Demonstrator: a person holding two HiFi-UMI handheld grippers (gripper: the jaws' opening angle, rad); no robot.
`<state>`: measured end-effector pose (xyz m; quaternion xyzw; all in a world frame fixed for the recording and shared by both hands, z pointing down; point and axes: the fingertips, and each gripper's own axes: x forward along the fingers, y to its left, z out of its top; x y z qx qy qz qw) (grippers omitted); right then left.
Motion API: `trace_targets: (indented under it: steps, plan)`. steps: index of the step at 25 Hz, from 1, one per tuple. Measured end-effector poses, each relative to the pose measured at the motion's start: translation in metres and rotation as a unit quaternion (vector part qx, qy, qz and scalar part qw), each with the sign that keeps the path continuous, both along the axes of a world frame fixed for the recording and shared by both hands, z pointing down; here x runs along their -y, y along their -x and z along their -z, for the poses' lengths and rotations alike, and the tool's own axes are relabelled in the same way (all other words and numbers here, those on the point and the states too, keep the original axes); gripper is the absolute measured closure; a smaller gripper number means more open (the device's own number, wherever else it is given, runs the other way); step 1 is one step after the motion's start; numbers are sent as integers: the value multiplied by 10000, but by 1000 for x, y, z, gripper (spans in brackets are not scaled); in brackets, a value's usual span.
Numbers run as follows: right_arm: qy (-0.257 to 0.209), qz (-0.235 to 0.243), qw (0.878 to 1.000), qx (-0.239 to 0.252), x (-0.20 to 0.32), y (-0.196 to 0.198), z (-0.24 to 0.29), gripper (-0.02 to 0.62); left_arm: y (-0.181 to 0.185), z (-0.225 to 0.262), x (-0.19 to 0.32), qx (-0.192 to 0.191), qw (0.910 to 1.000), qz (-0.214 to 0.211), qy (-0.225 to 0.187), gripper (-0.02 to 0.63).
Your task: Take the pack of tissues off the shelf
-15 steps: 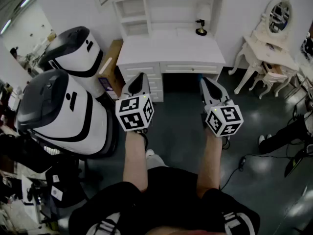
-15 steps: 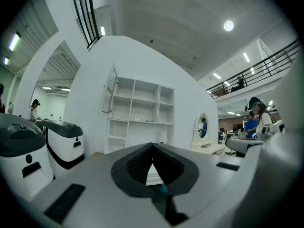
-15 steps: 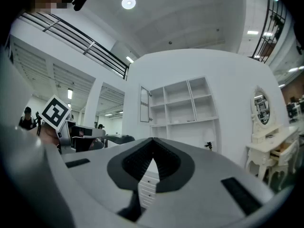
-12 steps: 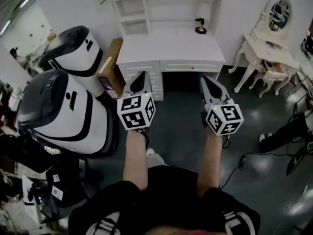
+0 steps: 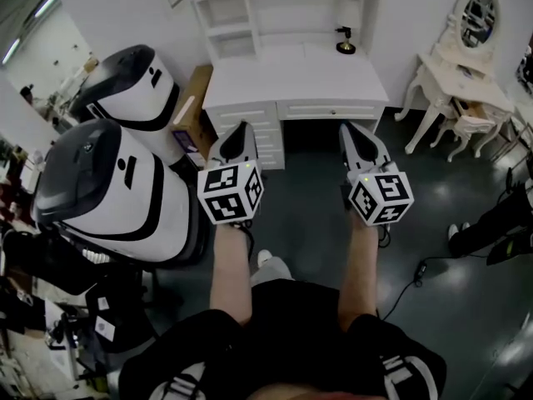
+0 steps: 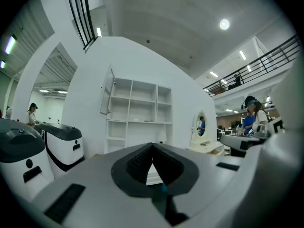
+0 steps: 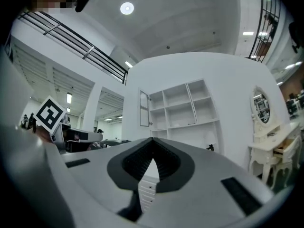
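A white desk point(image 5: 296, 77) with a white open shelf unit point(image 5: 283, 11) on top stands ahead of me against the wall. The shelf unit point(image 6: 137, 108) also shows in the left gripper view and the shelf unit point(image 7: 183, 108) in the right gripper view. Its compartments look mostly bare, and I cannot make out a pack of tissues for certain. My left gripper point(image 5: 241, 127) and right gripper point(image 5: 346, 129) are held side by side above the floor, short of the desk, pointing at it. The jaws of the left gripper point(image 6: 152, 145) and of the right gripper point(image 7: 153, 140) meet at the tip with nothing between them.
A small black and gold ornament point(image 5: 343, 47) stands at the desk's back right. Two big white and black machines point(image 5: 108, 182) and a cardboard box point(image 5: 193, 107) crowd the left. A white dressing table with a mirror point(image 5: 466, 65) stands at the right. Cables point(image 5: 416, 273) lie on the dark floor.
The desk and shelf sit slightly lower in the head view. Both grippers keep the same pose and stay shut.
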<state>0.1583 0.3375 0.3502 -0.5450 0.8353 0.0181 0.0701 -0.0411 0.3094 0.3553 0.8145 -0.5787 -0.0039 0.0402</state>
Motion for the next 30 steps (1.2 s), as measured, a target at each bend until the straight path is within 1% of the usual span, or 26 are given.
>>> trace_targets:
  steps: [4, 9, 14, 17, 22, 26, 30]
  plan:
    - [3, 90, 10000, -26, 9, 7, -1, 577, 3, -5, 10, -20, 10000, -35, 18, 597]
    - [-38, 136, 9999, -18, 32, 22, 0, 577, 5, 1, 34, -342, 9989, -309, -49, 597]
    - [-15, 239, 9997, -70, 64, 45, 0, 578, 17, 3, 71, -413, 9983, -401, -19, 597]
    - [102, 283, 9995, -128, 92, 66, -5, 578, 36, 2, 98, -452, 9982, -386, 54, 597]
    - [141, 553, 9982, -158, 124, 109, -5, 578, 78, 3, 134, -579, 9981, -224, 67, 597]
    - [185, 558, 9982, -151, 148, 134, -11, 577, 98, -3, 155, -534, 9982, -273, 99, 597]
    - [515, 729, 9950, -445, 171, 168, -32, 577, 116, -15, 179, -492, 9981, -322, 200, 597]
